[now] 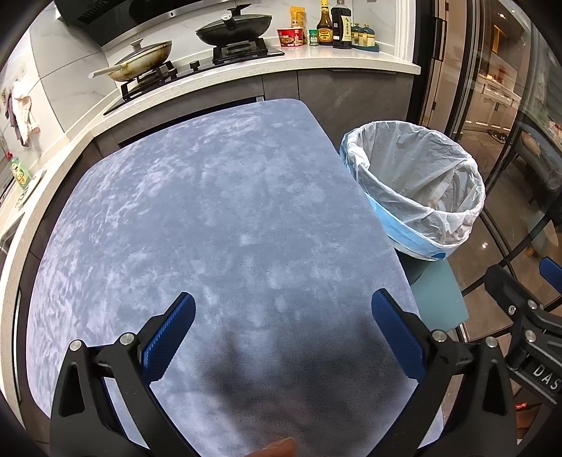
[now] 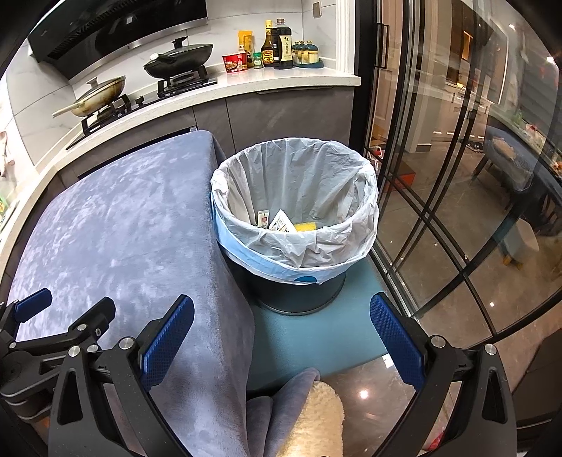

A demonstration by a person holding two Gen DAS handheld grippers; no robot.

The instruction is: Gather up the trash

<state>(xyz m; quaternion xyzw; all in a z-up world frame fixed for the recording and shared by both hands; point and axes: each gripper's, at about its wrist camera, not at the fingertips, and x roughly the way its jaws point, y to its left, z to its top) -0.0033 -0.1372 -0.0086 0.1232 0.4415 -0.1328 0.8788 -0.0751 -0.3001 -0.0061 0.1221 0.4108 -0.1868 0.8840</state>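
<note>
A dark bin lined with a white plastic bag stands on a teal stool to the right of the table; it also shows in the left wrist view. Inside lie white packets and a yellow piece. My left gripper is open and empty above the table covered in grey-blue cloth. My right gripper is open and empty, over the table's right edge, in front of the bin. No loose trash shows on the cloth.
A kitchen counter behind the table carries a stove with two lidded pans, bottles and a red noodle cup. Glass sliding doors stand to the right. A cream fleece fold hangs below the right gripper.
</note>
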